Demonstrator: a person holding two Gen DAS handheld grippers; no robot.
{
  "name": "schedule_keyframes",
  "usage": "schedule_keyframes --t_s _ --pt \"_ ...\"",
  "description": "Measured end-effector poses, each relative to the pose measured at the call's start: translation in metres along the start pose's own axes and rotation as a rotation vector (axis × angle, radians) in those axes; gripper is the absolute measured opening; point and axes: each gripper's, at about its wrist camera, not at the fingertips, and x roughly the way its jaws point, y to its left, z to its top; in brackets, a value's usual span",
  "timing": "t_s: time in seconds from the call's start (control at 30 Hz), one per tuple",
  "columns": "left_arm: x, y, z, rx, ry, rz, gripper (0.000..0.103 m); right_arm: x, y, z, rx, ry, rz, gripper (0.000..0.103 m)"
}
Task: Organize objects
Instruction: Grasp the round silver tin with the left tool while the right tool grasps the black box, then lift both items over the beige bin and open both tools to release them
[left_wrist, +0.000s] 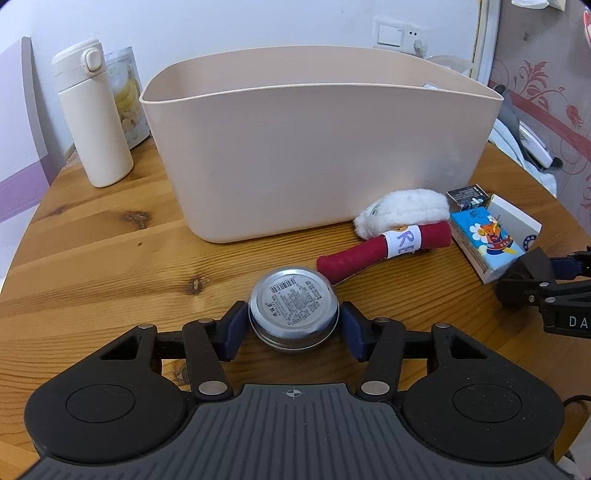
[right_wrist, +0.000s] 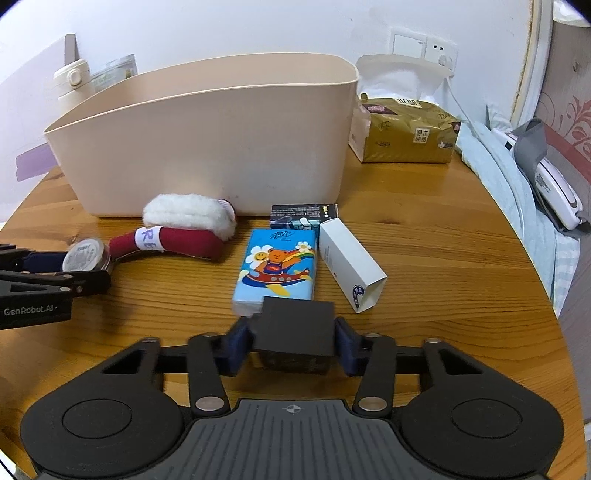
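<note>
A round silver tin (left_wrist: 293, 310) rests on the wooden table (left_wrist: 110, 258), and my left gripper (left_wrist: 293, 326) is shut on it, one blue pad against each side. In the right wrist view a small black box (right_wrist: 295, 328) sits between the pads of my right gripper (right_wrist: 293, 338), which is shut on it. Just beyond the box lie a blue bear-print tissue pack (right_wrist: 277, 269) and a white carton (right_wrist: 351, 266). A red cloth roll with a paper label (left_wrist: 384, 251) and a white fluffy item (left_wrist: 402, 210) lie against the beige bin (left_wrist: 314, 155).
A cream flask (left_wrist: 92, 114) and a clear jar stand left of the bin. A dark small box (right_wrist: 304, 212) lies by the bin's base. A gold tissue pack (right_wrist: 406, 133) sits behind on the right. Bedding and a white device (right_wrist: 554, 188) lie past the table's right edge.
</note>
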Motion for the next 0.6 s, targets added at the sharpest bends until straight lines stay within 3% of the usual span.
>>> schedule_keyframes --t_s 0.6 --pt "-0.016 0.004 -0.008 -0.007 -0.015 -0.008 0.055 -0.028 -0.002 0.004 0.031 -0.078 0.031 0.043"
